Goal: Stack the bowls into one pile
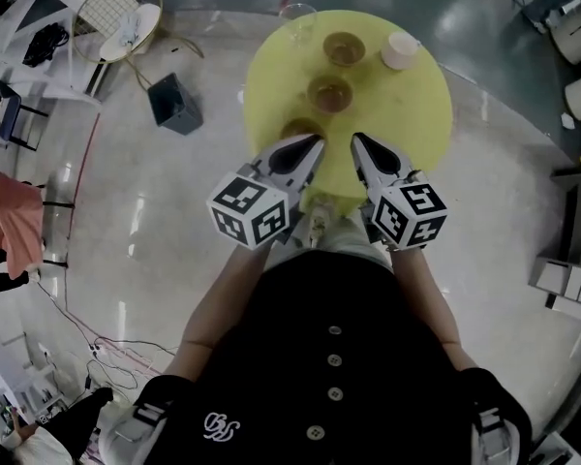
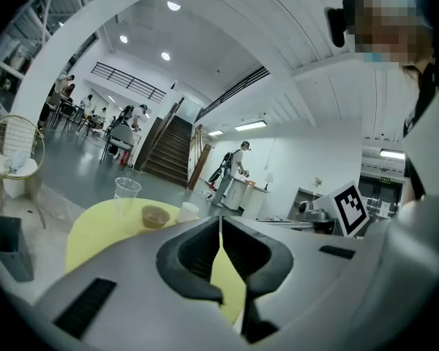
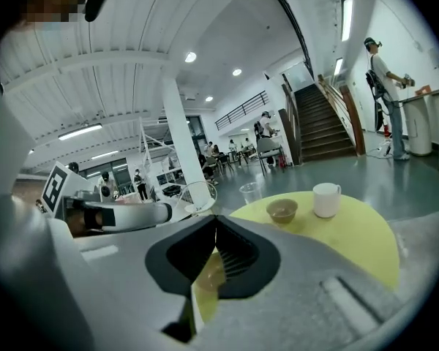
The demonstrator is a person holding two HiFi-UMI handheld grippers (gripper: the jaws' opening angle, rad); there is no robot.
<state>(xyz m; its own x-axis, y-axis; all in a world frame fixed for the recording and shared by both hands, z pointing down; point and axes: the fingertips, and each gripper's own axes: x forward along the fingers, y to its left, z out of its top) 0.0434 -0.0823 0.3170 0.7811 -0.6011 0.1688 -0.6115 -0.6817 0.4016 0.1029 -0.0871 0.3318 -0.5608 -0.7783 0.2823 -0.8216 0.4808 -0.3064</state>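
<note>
Though closed and empty, jaws of left gripper [image 1: 317, 143], right gripper [image 1: 357, 140] near bowls [image 1: 330, 93].

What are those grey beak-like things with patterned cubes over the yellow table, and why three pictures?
No robot here: a person holds a two-jaw gripper in each hand. One picture looks down from a camera on the person's head; the other two look along each gripper's jaws. The left gripper and right gripper are both shut and empty; each patterned cube is part of its gripper. On the round yellow table stand three unstacked brown bowls, far bowl, middle bowl and near bowl, plus a clear plastic cup and a white cup.
</note>
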